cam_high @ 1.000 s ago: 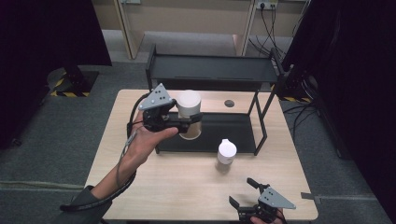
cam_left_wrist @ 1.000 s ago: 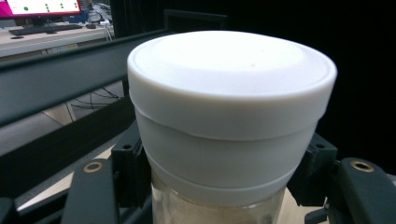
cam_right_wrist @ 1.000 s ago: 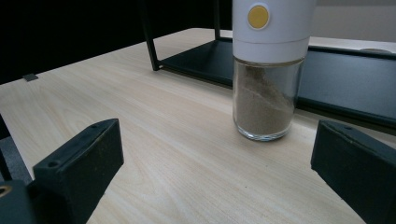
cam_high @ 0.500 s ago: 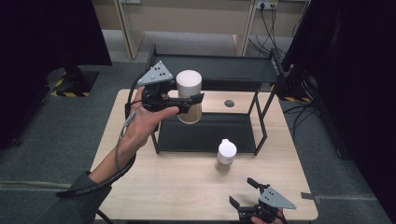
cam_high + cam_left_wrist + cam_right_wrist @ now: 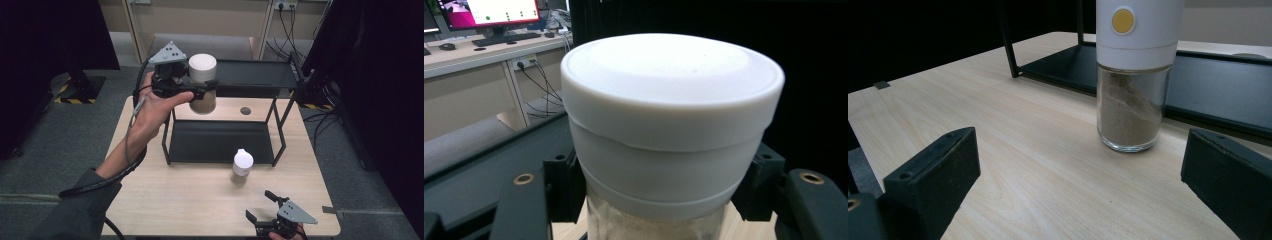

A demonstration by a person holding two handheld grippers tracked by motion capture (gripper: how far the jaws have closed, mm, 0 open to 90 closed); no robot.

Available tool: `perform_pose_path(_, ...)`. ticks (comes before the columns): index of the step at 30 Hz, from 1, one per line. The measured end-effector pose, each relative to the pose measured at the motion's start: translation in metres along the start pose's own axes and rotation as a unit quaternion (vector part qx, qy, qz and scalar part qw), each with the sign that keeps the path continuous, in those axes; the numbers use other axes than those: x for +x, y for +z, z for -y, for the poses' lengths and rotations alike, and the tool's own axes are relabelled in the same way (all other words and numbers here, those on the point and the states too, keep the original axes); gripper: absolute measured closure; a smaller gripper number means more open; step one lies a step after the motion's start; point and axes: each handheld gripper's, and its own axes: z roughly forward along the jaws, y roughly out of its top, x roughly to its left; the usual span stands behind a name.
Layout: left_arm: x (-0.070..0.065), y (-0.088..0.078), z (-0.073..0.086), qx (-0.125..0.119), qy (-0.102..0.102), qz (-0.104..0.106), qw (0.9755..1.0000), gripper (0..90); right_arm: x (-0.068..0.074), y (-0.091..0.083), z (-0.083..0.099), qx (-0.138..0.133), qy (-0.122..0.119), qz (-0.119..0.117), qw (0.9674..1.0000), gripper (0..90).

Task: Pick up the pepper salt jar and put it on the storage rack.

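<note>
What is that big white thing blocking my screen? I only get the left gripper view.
Observer: It's the white lid of a jar, held up in the air by the left gripper, level with the top shelf of a black rack.
Operator: Anything else on the table?
Observer: Yes, a smaller bottle with a white cap stands on the wooden table, in front of the rack.
Operator: What's inside that one?
Observer: The right gripper view shows a tan powder behind clear glass and a yellow dot on the cap. The right gripper sits open near it.
</note>
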Motion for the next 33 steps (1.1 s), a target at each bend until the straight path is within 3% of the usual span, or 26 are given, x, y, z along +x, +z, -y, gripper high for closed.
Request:
perform_pose_path(9,0.004,0.008,-0.018,0.004,-0.001,-0.025,0.9997,35.3,0.000,0.000,0.000,0.000,0.000,0.000,1.0000,2.6)
perform_pose_path(17,0.008,0.024,-0.023,-0.004,-0.010,-0.052,0.9986,35.4,0.000,0.000,0.000,0.000,0.000,-0.001,1.0000,2.6)
perform_pose_path(22,0.009,0.035,-0.025,-0.006,-0.014,-0.072,0.9973,35.3,-0.001,0.000,0.000,-0.001,0.001,-0.001,1.0000,2.6)
perform_pose_path(25,0.008,0.039,-0.025,-0.006,-0.001,-0.085,0.9964,35.3,-0.001,-0.001,0.000,-0.002,0.000,-0.003,1.0000,2.6)
perform_pose_path(28,0.010,0.044,-0.026,-0.008,-0.012,-0.097,0.9952,35.3,-0.001,0.000,0.000,-0.001,0.000,-0.003,1.0000,2.6)
perform_pose_path(33,0.010,0.058,-0.027,0.000,0.003,-0.119,0.9929,35.4,-0.001,0.000,0.000,-0.001,0.000,-0.003,1.0000,2.6)
